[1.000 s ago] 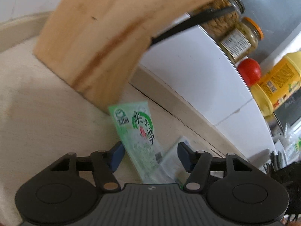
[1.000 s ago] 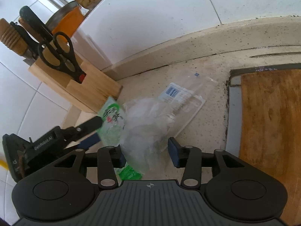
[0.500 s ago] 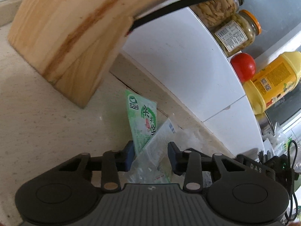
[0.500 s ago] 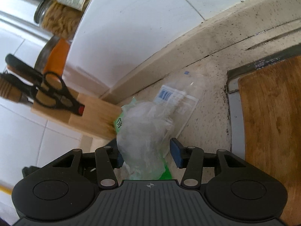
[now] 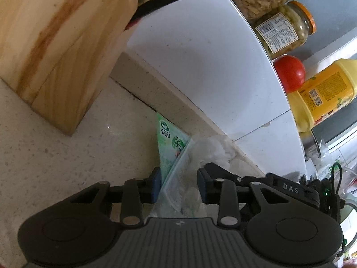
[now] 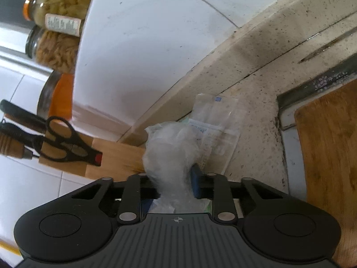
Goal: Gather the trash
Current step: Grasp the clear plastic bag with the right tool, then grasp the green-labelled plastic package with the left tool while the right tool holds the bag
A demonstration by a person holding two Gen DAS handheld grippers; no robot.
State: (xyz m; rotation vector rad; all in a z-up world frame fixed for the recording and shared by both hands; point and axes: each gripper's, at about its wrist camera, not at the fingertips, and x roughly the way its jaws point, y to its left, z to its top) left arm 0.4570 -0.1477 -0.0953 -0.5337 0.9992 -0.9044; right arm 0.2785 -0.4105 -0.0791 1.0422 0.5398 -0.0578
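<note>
A green printed packet (image 5: 169, 147) stands on edge on the speckled counter (image 5: 78, 156), bunched with a clear wrapper (image 5: 178, 178). My left gripper (image 5: 178, 185) is closing on both, its blue pads pressing them. Just behind it shows my right gripper's black finger (image 5: 219, 170). In the right wrist view my right gripper (image 6: 171, 185) is closing on a crumpled clear plastic bag (image 6: 169, 147), squeezed between the jaws; its left pad is hidden by the bag. A flat clear wrapper with a label (image 6: 216, 122) lies just beyond, against the wall's base.
A wooden knife block (image 5: 55, 55) with black scissors (image 6: 67, 143) stands close on the left. Jars (image 5: 285, 31), a tomato (image 5: 290, 72) and a yellow bottle (image 5: 323, 93) sit on a ledge above the white tiles. A wooden cutting board (image 6: 330, 145) lies to the right.
Both grippers moved in on the trash pile and their jaws narrowed. The green packet went from lying flat to standing on edge. The right jaws closed onto the crumpled bag.
</note>
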